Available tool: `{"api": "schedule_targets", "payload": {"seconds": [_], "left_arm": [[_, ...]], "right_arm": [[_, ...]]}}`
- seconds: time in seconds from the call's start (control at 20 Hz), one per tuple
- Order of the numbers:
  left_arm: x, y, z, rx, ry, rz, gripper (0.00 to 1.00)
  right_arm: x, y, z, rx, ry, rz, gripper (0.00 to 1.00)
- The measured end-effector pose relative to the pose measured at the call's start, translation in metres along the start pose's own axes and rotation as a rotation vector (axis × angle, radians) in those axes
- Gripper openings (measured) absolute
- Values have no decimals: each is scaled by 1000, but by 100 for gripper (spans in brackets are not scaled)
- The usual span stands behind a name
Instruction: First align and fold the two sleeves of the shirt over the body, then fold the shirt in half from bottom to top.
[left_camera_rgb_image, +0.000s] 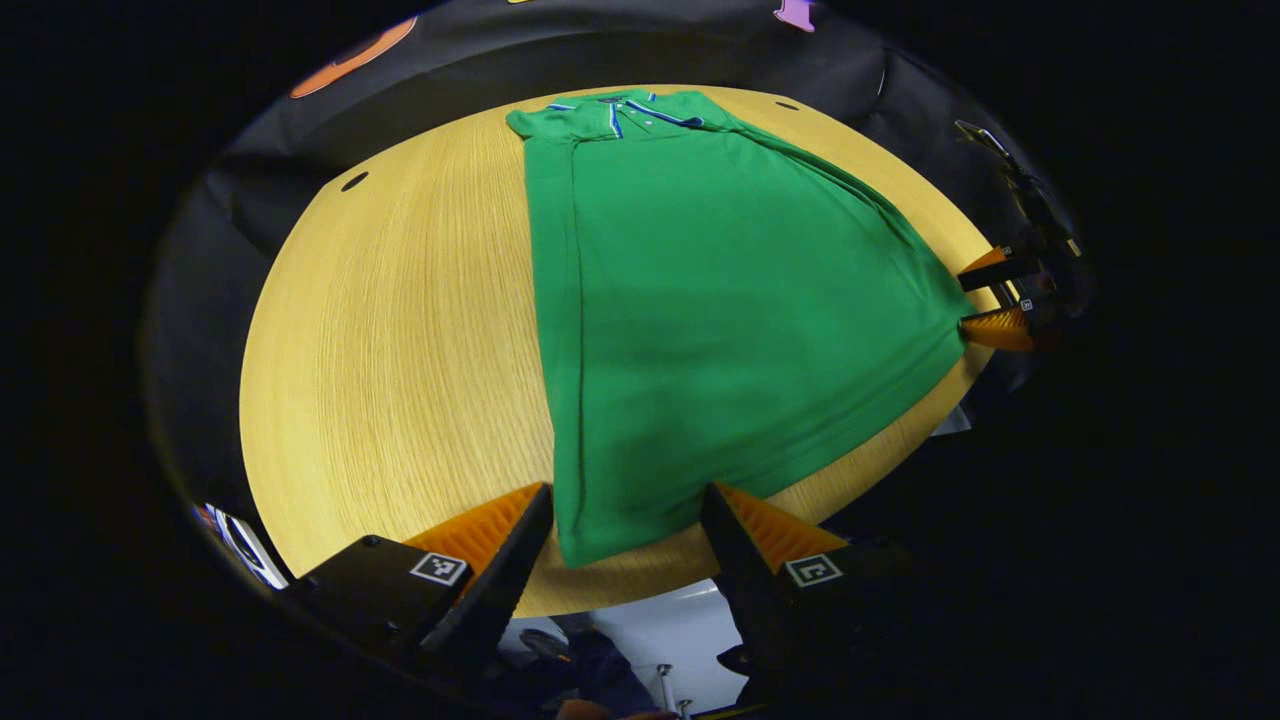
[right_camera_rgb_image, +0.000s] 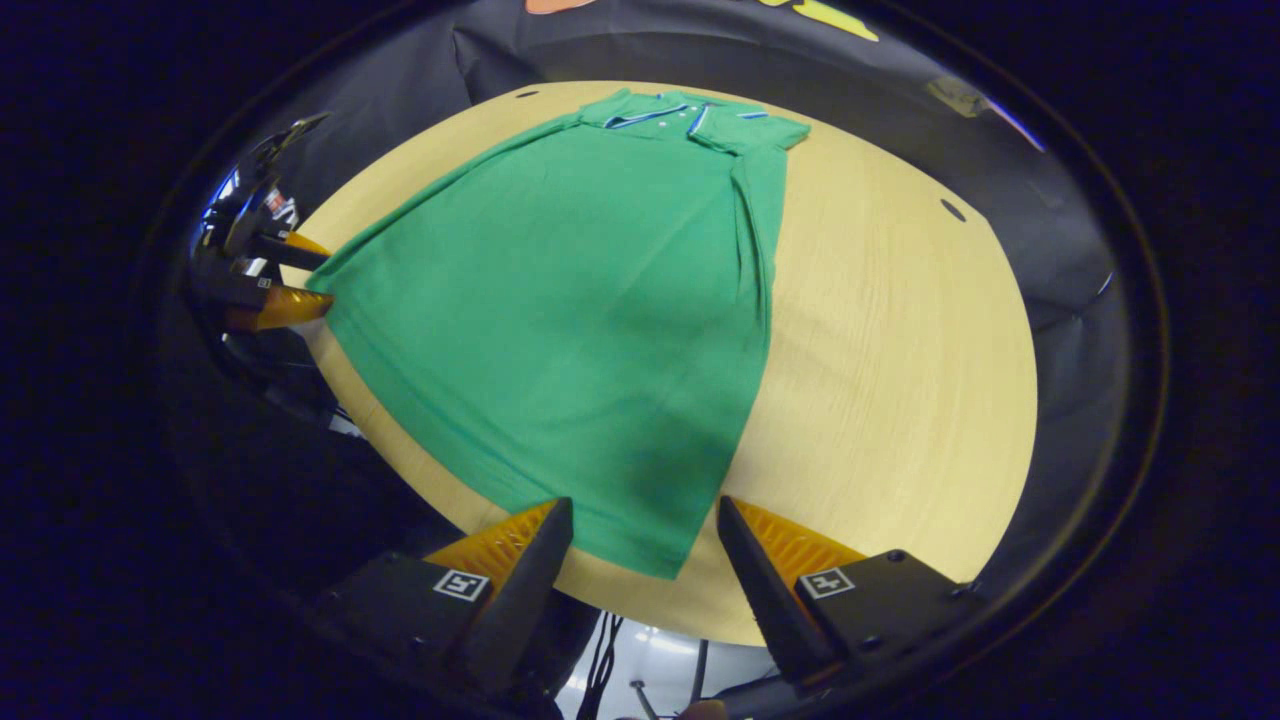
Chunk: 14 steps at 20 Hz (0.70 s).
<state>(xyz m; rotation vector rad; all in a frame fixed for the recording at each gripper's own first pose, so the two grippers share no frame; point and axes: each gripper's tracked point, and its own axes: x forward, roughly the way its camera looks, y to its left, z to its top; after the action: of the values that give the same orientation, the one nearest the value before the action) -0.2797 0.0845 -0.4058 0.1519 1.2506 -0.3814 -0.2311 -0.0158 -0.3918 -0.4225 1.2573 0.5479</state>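
A pale wooden desk (left_camera_rgb_image: 400, 330) inside a dark-draped booth carries a green shirt (left_camera_rgb_image: 700, 320), lying flat with its collar (left_camera_rgb_image: 640, 112) at the far end from both tongs and its sleeves already folded in over the body. The left tongs (left_camera_rgb_image: 625, 515) stand wide, one bottom corner of the hem lying between their fingers without being pinched. The right tongs (right_camera_rgb_image: 645, 525) are likewise spread wide around the other bottom corner of the hem, which sits between them unclamped.
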Motion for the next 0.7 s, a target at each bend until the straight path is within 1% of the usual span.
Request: {"api": "schedule_targets", "payload": {"seconds": [0.05, 0.1, 0.15, 0.2, 0.25, 0.35, 0.4, 0.45, 0.5, 0.55, 0.7], "left_arm": [[3, -3, -1, 1, 6, 0, 98], [2, -6, -2, 10, 14, -2, 92], [1, -8, 0, 19, 18, -5, 88], [0, -9, 3, 24, 14, -6, 83], [4, -10, 4, 32, 9, -6, 75], [4, -7, 6, 34, -1, -1, 47], [4, -8, 7, 29, -6, -10, 16], [3, -13, 8, 26, -7, -41, 11], [0, -16, 9, 22, -11, -69, 7], [-4, -17, 13, 20, -21, -86, 5], [-13, -11, 25, 20, -55, -99, 4]], "right_arm": [[0, 0, 1, 5, 0, 0, 94], [0, 1, 1, 1, 8, 2, 95], [0, 2, 4, 0, 7, 0, 87], [1, 3, 4, 3, 8, -1, 67], [1, 2, 8, 9, 5, -3, 47], [2, 2, 7, 46, 21, 2, 8], [4, 2, 8, 75, 26, 10, 8], [2, 1, 8, 105, 36, 22, 2], [-1, 2, 9, 129, 43, 30, 3], [-3, 1, 12, 150, 38, 41, 2], [-14, -2, 20, 181, 17, 64, 2]]}}
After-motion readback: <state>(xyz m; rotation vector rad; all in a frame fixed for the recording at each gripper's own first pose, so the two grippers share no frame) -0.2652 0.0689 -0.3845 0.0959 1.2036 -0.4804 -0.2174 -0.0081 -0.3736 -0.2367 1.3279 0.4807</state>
